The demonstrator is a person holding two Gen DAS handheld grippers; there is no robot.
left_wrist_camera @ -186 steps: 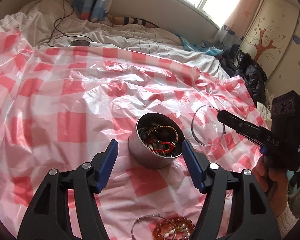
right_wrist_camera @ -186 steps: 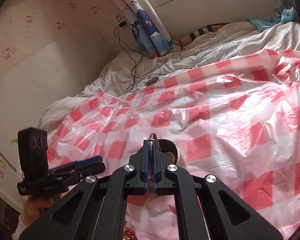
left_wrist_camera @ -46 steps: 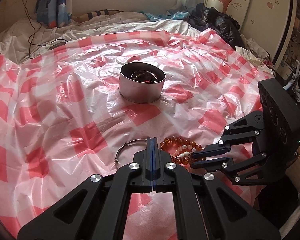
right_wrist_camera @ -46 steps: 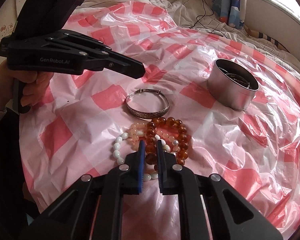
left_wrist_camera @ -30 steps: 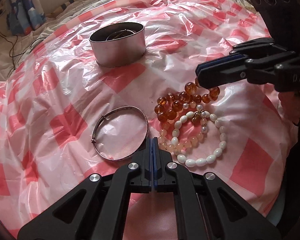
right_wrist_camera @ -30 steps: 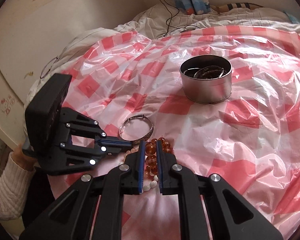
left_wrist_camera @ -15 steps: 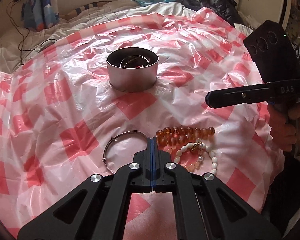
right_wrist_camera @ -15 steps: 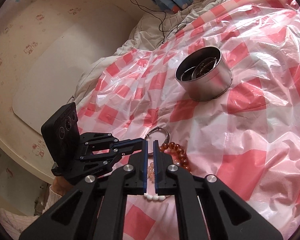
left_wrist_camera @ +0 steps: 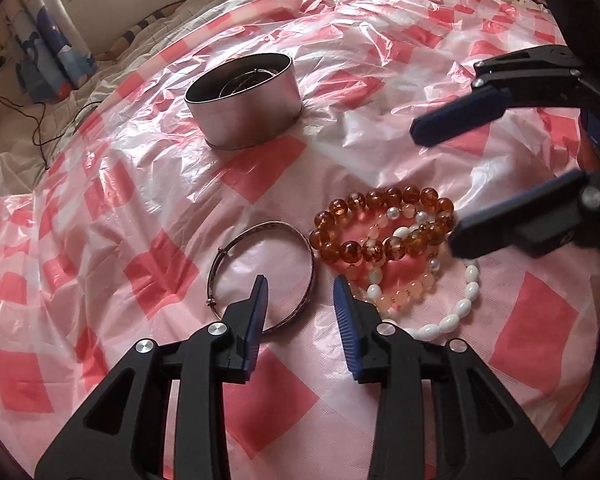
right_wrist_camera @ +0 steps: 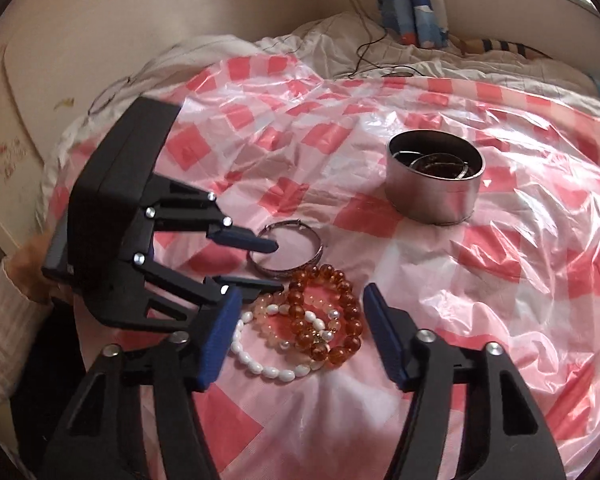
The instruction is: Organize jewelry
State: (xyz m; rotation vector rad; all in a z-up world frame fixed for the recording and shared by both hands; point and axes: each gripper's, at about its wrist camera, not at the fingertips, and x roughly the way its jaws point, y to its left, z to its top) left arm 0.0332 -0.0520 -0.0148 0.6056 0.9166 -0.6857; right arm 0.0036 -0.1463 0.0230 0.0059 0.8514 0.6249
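Your left claw hovered with its jaws opening and nothing between them, straddling the near rim of the silver bangle, which lay flat on the checked plastic sheet over the bed. Your right claw, also opening and empty, hung above the amber bead bracelet and white pearl strand. The metal tin stood well beyond both. The bangle probably fell to your left hand.

The left gripper, jaws opening and empty, hovers over a silver bangle. Bead bracelets lie at its three o'clock, a tin at twelve.
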